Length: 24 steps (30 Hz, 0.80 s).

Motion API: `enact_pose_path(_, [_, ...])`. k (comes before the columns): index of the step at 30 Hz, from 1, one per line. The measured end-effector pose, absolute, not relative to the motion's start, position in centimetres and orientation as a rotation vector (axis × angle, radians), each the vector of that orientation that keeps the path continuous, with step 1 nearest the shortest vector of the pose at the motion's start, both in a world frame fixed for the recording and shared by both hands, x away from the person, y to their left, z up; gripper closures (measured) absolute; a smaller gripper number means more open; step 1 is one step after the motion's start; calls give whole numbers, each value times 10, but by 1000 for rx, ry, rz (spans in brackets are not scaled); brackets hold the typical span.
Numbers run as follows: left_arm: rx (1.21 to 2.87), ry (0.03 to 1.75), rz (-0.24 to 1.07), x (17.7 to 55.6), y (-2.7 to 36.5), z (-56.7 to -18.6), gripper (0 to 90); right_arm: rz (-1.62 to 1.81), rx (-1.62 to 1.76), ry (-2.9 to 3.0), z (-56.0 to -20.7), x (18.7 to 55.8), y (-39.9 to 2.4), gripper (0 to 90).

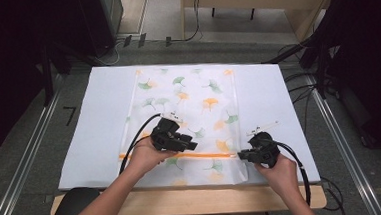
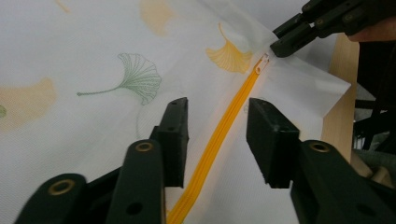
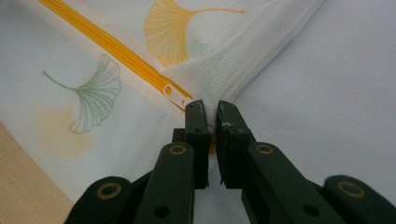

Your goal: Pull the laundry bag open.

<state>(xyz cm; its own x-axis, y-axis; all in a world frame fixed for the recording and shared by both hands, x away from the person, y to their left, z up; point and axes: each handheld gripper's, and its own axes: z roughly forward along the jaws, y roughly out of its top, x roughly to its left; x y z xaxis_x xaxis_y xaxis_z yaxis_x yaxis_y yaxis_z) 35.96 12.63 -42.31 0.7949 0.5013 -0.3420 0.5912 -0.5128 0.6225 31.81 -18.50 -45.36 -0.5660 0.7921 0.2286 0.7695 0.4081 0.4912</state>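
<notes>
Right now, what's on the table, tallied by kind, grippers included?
Mesh bag with orange zipper: 1
White mat: 1
Grippers: 2, left gripper open astride the zipper, right gripper shut on the bag's corner by the zipper pull
Total: 4

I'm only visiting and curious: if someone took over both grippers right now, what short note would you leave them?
Right gripper: shut on the edge of the ginkgo-print mesh bag, just past the zipper pull.
Left gripper: open, jaws astride the orange zipper, not gripping it.
The bag lies flat on the white mat.
Done: bag end pinned.
Left: probably take the pull and run it along the zipper.
</notes>
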Motion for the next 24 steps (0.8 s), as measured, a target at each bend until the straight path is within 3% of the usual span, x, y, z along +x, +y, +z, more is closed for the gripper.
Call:
enact_pose_path(3, [2203,779,-138,357,124,-424,574,912,1427,2596,-448,316,-187,857])
enact_pose_path(7, [2182,779,-224,356,117,-430,579,958,1389,2593,-443,315,-189,856])
enact_pose_path(24, [2224,677,-148,341,84,-434,592,1063,1311,2570,-430,314,-190,855])
